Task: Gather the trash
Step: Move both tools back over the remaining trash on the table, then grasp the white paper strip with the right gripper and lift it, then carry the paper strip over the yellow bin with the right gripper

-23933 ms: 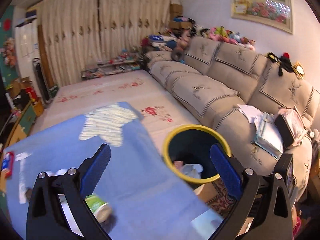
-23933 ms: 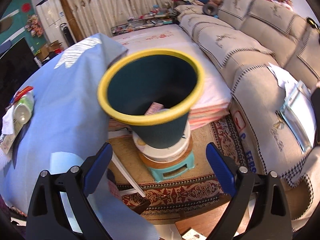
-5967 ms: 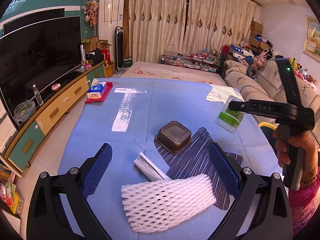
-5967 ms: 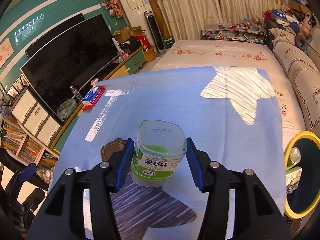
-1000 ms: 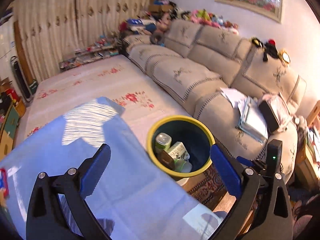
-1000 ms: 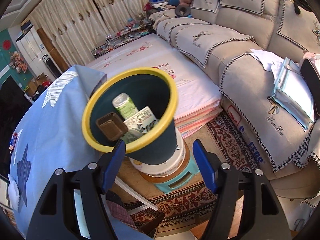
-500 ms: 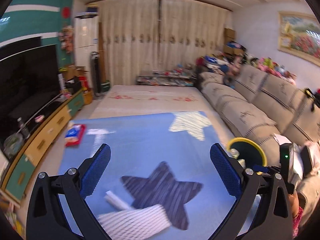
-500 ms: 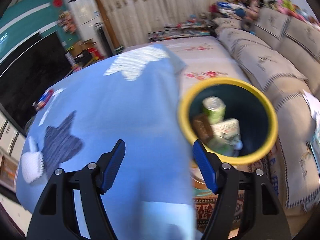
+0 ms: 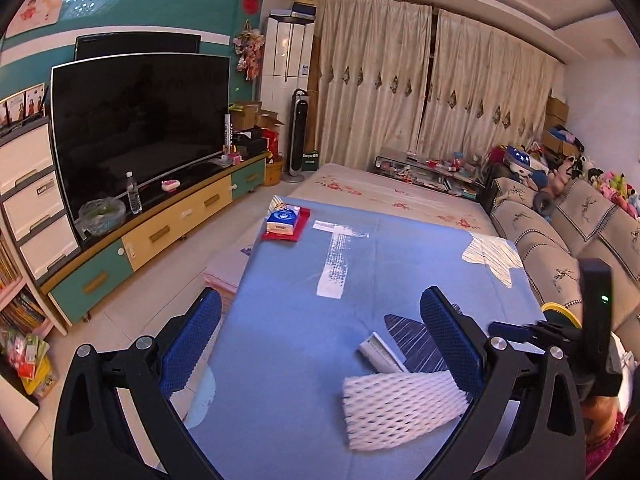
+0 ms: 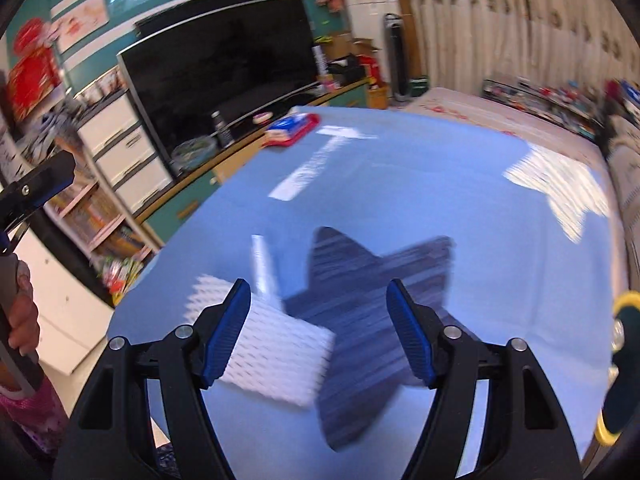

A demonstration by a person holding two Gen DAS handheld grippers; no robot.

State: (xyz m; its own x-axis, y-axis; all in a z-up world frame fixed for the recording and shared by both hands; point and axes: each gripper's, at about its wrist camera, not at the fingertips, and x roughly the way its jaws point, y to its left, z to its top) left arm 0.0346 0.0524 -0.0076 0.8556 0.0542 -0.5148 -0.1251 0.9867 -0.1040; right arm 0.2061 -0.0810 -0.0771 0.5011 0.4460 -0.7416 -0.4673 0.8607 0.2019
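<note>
White foam net [image 9: 404, 408] lies on the blue bench [image 9: 300, 320] near its front edge, just beside a paper roll [image 9: 382, 354]; judged light, soft and crushable, best pinched across its middle. Left claw [image 9: 320, 344] stands wide and empty. Right claw [image 10: 318, 334], also empty, is closing with nothing between its jaws.

We see a blue counter [image 9: 304, 320] cloth with a dark striped star [image 10: 372, 280], a white mesh foam sleeve [image 9: 400, 408], a blue tissue pack [image 9: 283, 220] on red, and a yellow-rimmed dark bin [image 10: 622, 368].
</note>
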